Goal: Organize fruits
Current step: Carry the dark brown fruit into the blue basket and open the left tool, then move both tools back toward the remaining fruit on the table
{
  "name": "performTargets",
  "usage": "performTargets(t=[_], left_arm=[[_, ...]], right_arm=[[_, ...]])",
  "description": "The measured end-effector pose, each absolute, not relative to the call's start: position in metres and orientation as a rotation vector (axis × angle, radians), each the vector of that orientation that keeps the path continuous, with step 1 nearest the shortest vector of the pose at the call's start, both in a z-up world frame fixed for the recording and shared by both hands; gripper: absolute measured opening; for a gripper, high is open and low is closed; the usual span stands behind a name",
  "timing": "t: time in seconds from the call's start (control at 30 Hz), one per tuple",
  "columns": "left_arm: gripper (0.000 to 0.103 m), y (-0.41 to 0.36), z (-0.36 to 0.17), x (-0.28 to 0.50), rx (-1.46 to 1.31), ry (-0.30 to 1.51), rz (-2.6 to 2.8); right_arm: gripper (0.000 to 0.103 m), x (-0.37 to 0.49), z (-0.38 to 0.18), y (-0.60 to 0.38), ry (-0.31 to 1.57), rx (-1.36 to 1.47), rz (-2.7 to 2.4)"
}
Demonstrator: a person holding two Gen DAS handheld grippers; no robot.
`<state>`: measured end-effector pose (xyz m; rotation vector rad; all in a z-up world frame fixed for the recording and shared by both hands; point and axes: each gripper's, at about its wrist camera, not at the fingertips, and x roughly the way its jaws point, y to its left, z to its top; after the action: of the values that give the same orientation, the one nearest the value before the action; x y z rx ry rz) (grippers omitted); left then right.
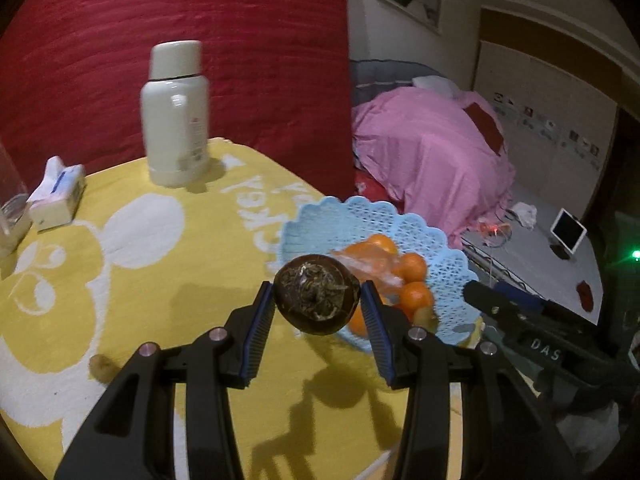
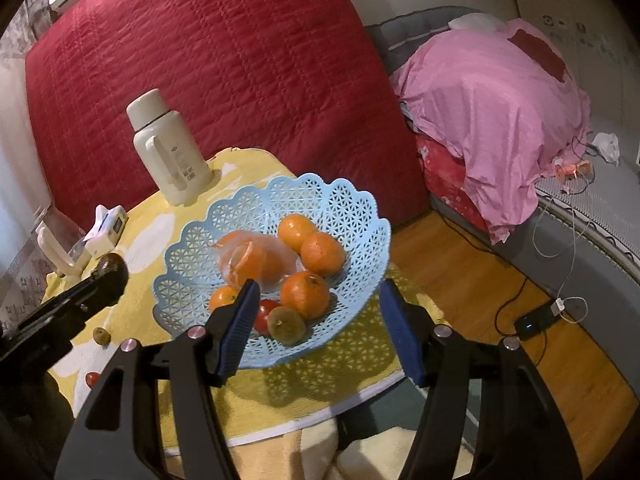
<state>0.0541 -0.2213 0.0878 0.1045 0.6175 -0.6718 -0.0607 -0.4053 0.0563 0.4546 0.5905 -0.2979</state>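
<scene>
My left gripper [image 1: 318, 306] is shut on a dark brown round fruit [image 1: 316, 294] and holds it above the yellow cloth, just left of the light blue lattice basket [image 1: 420, 240]. The basket [image 2: 340, 204] holds several oranges [image 2: 322, 254], one in a clear bag [image 2: 256, 258], a kiwi [image 2: 286, 324] and a small red fruit [image 2: 267, 314]. My right gripper [image 2: 316, 312] is open and empty, over the basket's near rim. The left gripper with its fruit [image 2: 112, 270] shows at the left of the right wrist view. A small kiwi [image 2: 101, 335] and a red fruit [image 2: 92, 379] lie on the cloth.
A white thermos [image 1: 176, 112] stands at the back of the round table with the yellow cloth [image 1: 132, 280]. A white box [image 1: 60, 194] and a clear jug [image 1: 10, 200] stand at the left. A red quilt [image 2: 208, 64] hangs behind. The wooden floor [image 2: 500, 320] is to the right.
</scene>
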Motion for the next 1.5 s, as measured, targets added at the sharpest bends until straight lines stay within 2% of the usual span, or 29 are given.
performTargets(t=[0.37, 0.47, 0.5, 0.53, 0.87, 1.23, 1.5], left_arm=[[0.045, -0.257, 0.073, 0.053, 0.144, 0.658, -0.715], [0.053, -0.258, 0.071, 0.053, 0.148, 0.655, -0.706], [0.061, -0.257, 0.071, 0.053, 0.146, 0.654, -0.704], [0.063, -0.256, 0.071, 0.053, 0.144, 0.65, -0.7], [0.068, -0.234, 0.069, 0.064, 0.1, 0.664, -0.641], [0.083, -0.205, 0.076, 0.074, 0.041, 0.665, -0.578], [0.084, -0.176, 0.079, 0.083, 0.016, 0.655, -0.504]], right_arm=[[0.064, -0.066, 0.056, -0.418, 0.577, 0.482, -0.301], [0.064, -0.067, 0.058, -0.418, 0.572, 0.482, -0.3], [0.064, -0.067, 0.058, -0.418, 0.572, 0.483, -0.299], [0.064, -0.067, 0.058, -0.418, 0.572, 0.483, -0.298], [0.064, -0.067, 0.06, -0.41, 0.575, 0.474, -0.28], [0.064, -0.065, 0.061, -0.396, 0.579, 0.46, -0.242], [0.064, -0.062, 0.063, -0.376, 0.587, 0.442, -0.192]])
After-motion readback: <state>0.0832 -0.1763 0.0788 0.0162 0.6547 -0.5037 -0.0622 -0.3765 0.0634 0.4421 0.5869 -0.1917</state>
